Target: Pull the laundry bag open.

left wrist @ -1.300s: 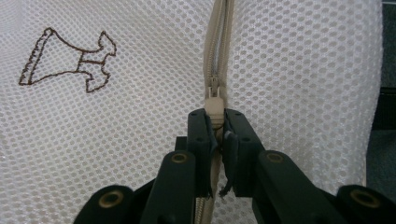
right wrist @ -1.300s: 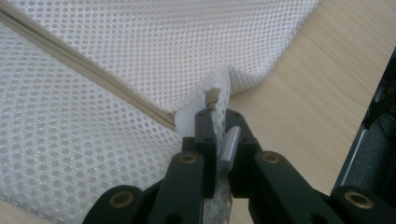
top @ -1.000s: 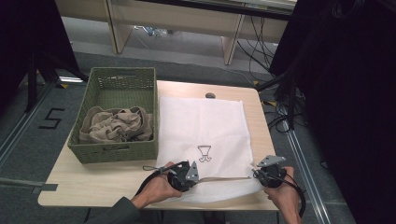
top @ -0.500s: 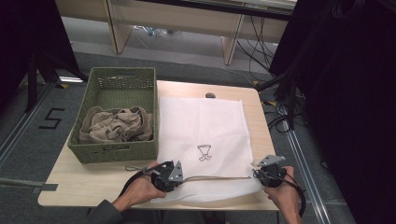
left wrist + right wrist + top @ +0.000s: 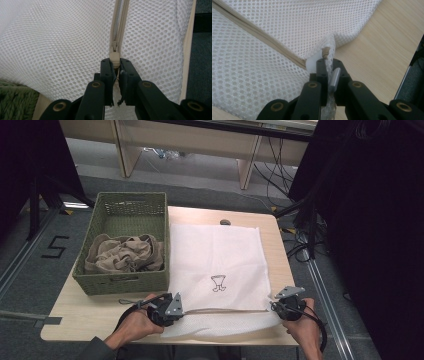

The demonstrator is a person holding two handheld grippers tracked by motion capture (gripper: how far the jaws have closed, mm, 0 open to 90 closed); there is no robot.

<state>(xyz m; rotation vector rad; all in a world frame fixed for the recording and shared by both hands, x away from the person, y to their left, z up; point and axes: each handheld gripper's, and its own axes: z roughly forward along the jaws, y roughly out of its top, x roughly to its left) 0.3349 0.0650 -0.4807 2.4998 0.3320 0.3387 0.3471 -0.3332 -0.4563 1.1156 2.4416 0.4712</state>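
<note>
Slid leftward along the near edge of the white mesh laundry bag (image 5: 215, 265) since the earlier frames: left tool (image 5: 172, 306), dragging the zipper pull (image 5: 115, 56) with it, now near the bag's near-left corner. Kept in place: right tool (image 5: 286, 305), at the near-right corner. Left tool pressed together on the zipper pull, zipper (image 5: 119, 22) running straight ahead between 2 sheets of mesh. Right tool pinching the bag's corner fabric (image 5: 329, 50) at the zipper's end, with pale wooden tabletop (image 5: 377, 50) beyond. Bag lying flat on the tabletop, small printed mark (image 5: 218, 283) facing up, left edge just beside the green woven basket (image 5: 125, 205). Basket holding crumpled beige cloth (image 5: 125, 255). Small dark thing (image 5: 225, 222) on the tabletop past the bag's far edge, too small to identify.
</note>
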